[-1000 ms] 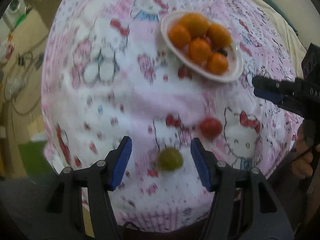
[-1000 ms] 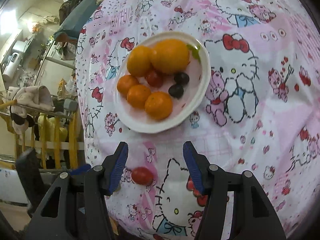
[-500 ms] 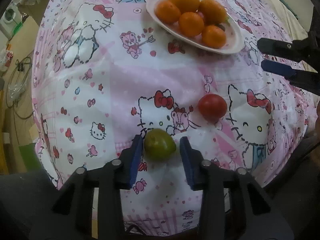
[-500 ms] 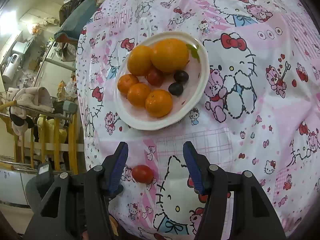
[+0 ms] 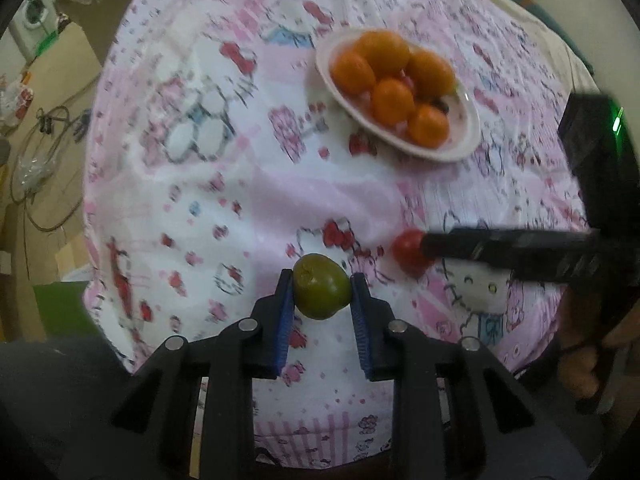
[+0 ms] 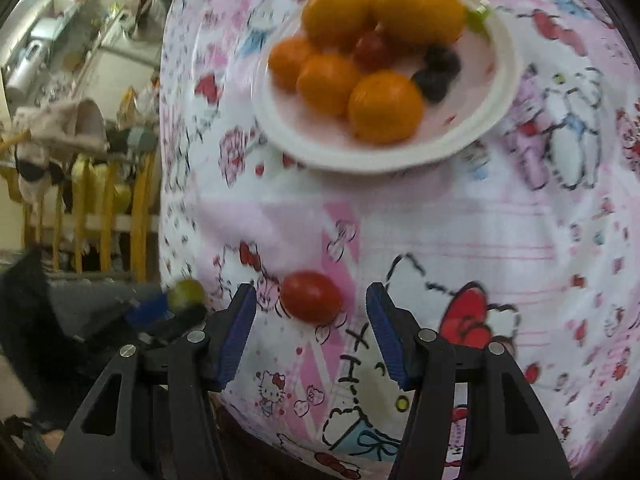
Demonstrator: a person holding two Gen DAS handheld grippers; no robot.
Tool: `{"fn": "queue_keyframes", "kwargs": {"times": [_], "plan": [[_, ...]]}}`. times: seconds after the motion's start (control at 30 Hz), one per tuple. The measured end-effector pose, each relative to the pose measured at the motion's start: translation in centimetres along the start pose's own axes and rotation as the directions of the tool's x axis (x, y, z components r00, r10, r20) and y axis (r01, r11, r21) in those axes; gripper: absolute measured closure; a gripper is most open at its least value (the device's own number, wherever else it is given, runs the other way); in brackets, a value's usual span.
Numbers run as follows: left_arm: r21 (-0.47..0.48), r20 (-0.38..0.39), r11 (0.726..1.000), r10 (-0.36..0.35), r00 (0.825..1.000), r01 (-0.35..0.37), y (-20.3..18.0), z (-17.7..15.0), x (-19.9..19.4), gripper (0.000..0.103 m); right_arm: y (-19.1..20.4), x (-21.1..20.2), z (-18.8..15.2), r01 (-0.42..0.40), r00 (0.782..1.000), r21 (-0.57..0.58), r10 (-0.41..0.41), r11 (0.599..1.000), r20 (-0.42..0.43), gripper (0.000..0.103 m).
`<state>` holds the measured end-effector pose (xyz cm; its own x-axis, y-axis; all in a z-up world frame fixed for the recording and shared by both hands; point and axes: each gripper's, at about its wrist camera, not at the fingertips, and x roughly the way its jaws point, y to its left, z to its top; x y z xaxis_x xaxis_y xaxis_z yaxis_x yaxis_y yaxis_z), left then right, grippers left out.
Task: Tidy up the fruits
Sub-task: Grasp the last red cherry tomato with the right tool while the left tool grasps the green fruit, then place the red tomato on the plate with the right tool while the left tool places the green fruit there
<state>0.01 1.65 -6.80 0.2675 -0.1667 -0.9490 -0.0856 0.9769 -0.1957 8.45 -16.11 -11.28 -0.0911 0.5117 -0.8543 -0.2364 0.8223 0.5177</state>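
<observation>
My left gripper (image 5: 320,294) is shut on a green fruit (image 5: 321,291) and holds it over the tablecloth near the front edge; the fruit also shows in the right wrist view (image 6: 186,294). My right gripper (image 6: 310,308) is open, with a red tomato (image 6: 311,297) lying on the cloth between its fingers. The tomato also shows in the left wrist view (image 5: 409,252), partly behind the right gripper's finger. A white plate (image 6: 492,120) holds several oranges (image 6: 384,106), a red tomato and two dark berries; it also shows at the back in the left wrist view (image 5: 468,140).
The table is covered by a pink Hello Kitty cloth (image 5: 240,184). Left of the table in the right wrist view stands a yellow rack with hanging clothes (image 6: 80,184). Cables lie on the floor (image 5: 44,152) at the left.
My left gripper closed on the green fruit and lifted it. My right gripper moved down and forward so the red tomato now lies between its open fingers.
</observation>
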Motion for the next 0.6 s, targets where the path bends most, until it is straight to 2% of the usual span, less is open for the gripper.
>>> {"fn": "queue_keyframes", "kwargs": {"times": [0.13, 0.23, 0.4, 0.6], "plan": [[-0.036, 0.021, 0.999, 0.013, 1.0, -0.012, 1.0, 1.1, -0.8, 0.08, 1.0, 1.4, -0.1, 0.05, 0.998, -0.049, -0.051, 0.998, -0.025, 0.045], [-0.055, 0.02, 0.998, 0.007, 1.0, -0.006, 1.2, 1.8, -1.0, 0.079, 1.4, 1.9, 0.1, 0.09, 0.995, -0.084, -0.092, 0.992, -0.027, 0.064], [-0.016, 0.031, 1.0, 0.024, 0.999, -0.024, 0.5, 3.7, -1.4, 0.08, 0.8, 0.3, 0.5, 0.057, 0.998, -0.076, -0.057, 0.996, 0.004, 0.064], [0.06, 0.043, 0.998, 0.032, 0.999, -0.034, -1.8, 6.9, -1.2, 0.079, -1.6, -4.3, 1.8, -0.014, 0.993, 0.018, 0.012, 1.0, 0.12, 0.064]]}}
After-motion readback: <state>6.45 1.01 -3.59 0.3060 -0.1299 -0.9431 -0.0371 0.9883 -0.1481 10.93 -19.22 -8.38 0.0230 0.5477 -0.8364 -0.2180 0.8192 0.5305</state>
